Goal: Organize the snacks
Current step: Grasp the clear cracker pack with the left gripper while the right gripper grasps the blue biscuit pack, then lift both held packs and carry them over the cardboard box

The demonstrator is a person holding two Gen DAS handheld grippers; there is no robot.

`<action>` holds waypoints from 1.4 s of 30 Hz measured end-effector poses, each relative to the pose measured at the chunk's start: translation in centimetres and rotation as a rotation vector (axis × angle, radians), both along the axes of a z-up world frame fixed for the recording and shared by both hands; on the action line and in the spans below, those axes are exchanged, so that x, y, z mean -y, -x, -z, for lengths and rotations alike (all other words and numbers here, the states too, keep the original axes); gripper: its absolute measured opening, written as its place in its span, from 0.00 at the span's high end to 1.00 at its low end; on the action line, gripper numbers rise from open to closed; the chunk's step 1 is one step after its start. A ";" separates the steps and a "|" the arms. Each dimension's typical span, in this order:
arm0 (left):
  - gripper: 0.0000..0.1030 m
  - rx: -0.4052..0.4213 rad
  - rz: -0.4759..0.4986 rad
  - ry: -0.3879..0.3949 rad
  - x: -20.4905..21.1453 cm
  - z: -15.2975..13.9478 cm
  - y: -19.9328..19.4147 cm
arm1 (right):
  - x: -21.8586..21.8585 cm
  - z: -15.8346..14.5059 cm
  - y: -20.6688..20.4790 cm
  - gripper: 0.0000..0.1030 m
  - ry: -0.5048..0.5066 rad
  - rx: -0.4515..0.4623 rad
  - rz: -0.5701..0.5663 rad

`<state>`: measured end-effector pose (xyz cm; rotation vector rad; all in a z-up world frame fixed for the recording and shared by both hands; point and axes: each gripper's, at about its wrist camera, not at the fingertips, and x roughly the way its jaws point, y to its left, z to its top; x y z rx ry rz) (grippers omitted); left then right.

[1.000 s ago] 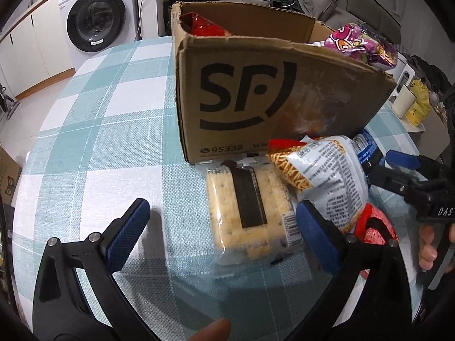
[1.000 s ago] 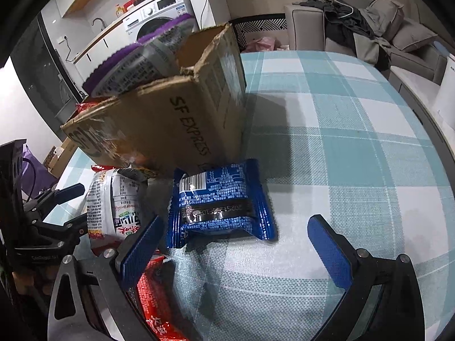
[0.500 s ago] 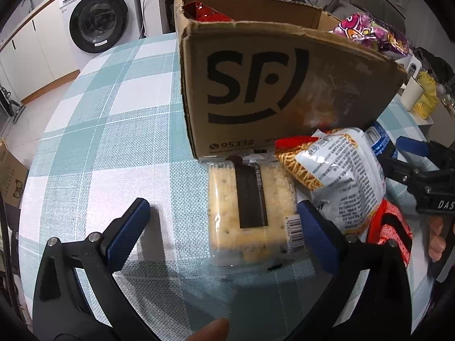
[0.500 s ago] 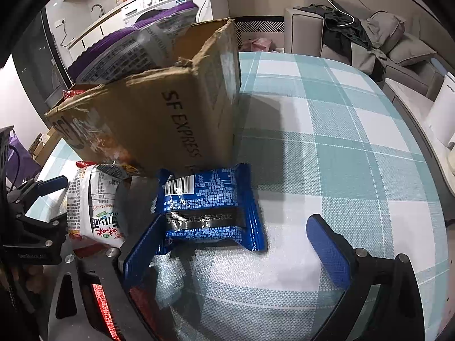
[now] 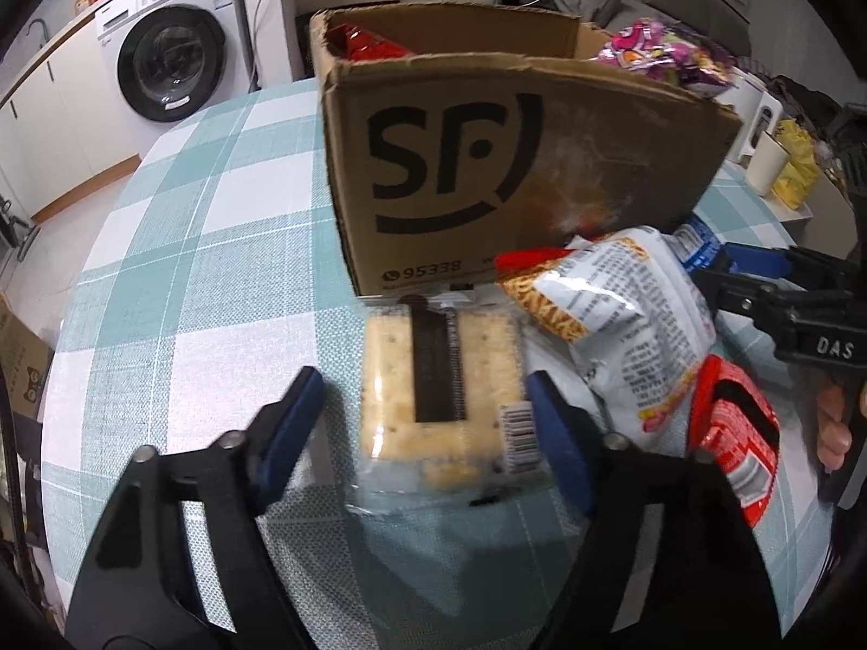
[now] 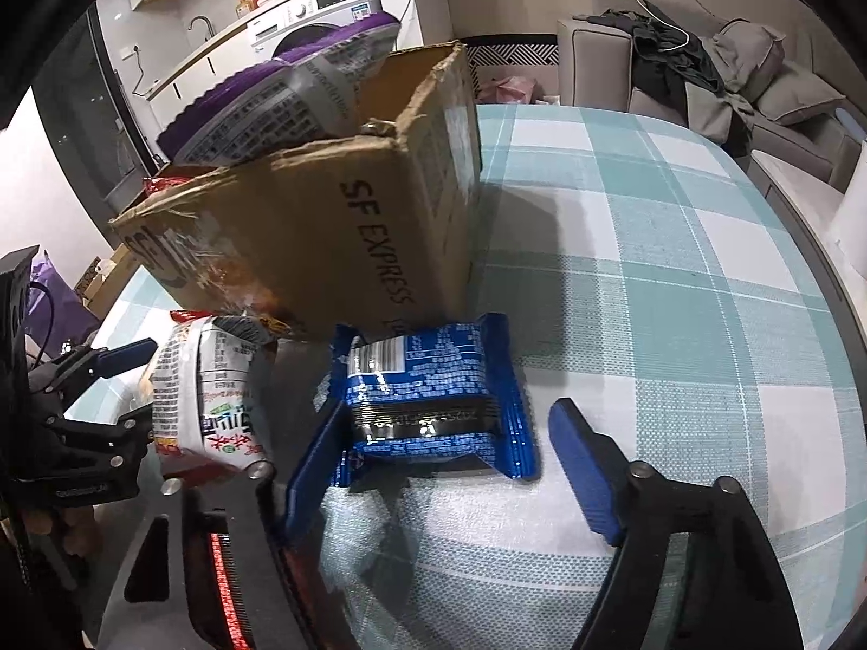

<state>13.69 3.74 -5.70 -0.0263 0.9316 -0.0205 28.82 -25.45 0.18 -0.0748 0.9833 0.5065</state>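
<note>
A clear pack of crackers (image 5: 441, 379) lies on the checked tablecloth against the cardboard SF box (image 5: 487, 162). My left gripper (image 5: 422, 384) straddles it with its jaws closing. The right pad (image 5: 552, 433) is at the pack's edge, while the left pad (image 5: 292, 422) stands a little apart. In the right wrist view a blue snack pack (image 6: 428, 395) lies beside the box (image 6: 325, 249). My right gripper (image 6: 447, 417) is closing around it, with a gap left at the right pad (image 6: 580, 466). A white snack bag (image 5: 612, 314) and a red pack (image 5: 737, 444) lie between the two grippers.
The box holds a purple bag (image 6: 282, 103) and a red bag (image 5: 357, 43). A washing machine (image 5: 168, 54) stands behind the table. A sofa (image 6: 731, 70) with clothes lies to the right. A cup (image 5: 764, 162) stands off the table's right side.
Both grippers' jaws have narrowed from wide open around their packs. The left gripper has come slightly closer to the crackers.
</note>
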 end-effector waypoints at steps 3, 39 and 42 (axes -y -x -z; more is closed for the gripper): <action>0.46 0.010 0.025 0.005 0.3 -0.2 0.3 | 0.0 -0.1 0.2 0.34 -0.018 0.001 -0.007; 0.47 0.157 -0.016 0.096 -1.1 -7.1 6.2 | 1.6 -5.6 4.5 0.54 -0.111 0.109 -0.026; 0.47 0.177 -0.013 0.093 -1.0 -8.2 6.6 | 1.7 -6.7 5.1 0.54 -0.117 0.132 -0.028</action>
